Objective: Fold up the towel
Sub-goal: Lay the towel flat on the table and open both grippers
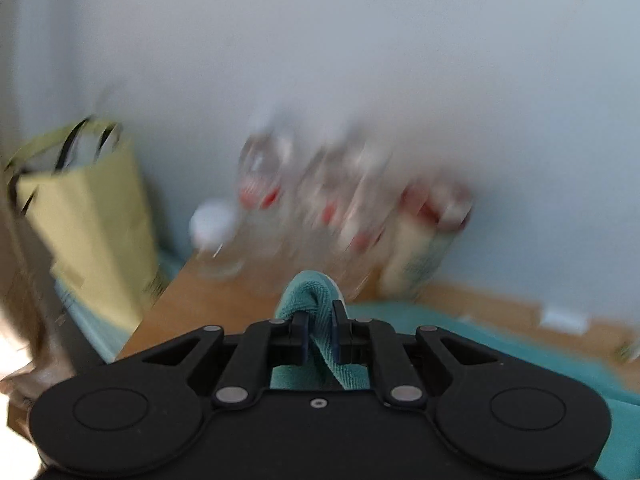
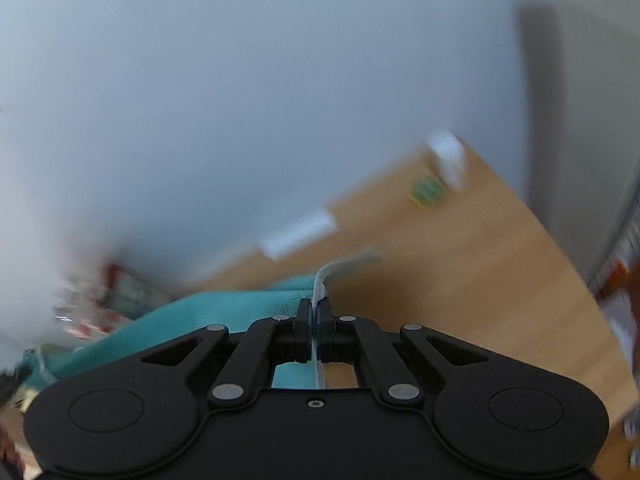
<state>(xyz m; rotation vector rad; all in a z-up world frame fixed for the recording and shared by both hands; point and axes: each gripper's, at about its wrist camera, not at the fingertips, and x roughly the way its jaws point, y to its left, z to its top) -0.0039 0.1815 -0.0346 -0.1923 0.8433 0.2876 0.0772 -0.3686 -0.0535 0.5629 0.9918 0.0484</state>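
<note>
A teal towel (image 1: pixel 308 292) bunches up between the pads of my left gripper (image 1: pixel 320 320), which is shut on a thick fold of it; more towel spreads to the right over the wooden table (image 1: pixel 208 304). In the right wrist view the towel (image 2: pixel 224 312) stretches away to the left. My right gripper (image 2: pixel 315 320) is shut on its thin white edge strip (image 2: pixel 322 284), which sticks up past the fingertips. Both views are blurred by motion.
Several clear bottles with red labels (image 1: pixel 320 200) stand against the pale wall behind the left gripper. A yellow paper bag (image 1: pixel 92 220) is at the left. On the table (image 2: pixel 480 260) to the right lie a white block (image 2: pixel 298 234), a white bottle (image 2: pixel 450 160) and a small green item (image 2: pixel 428 192).
</note>
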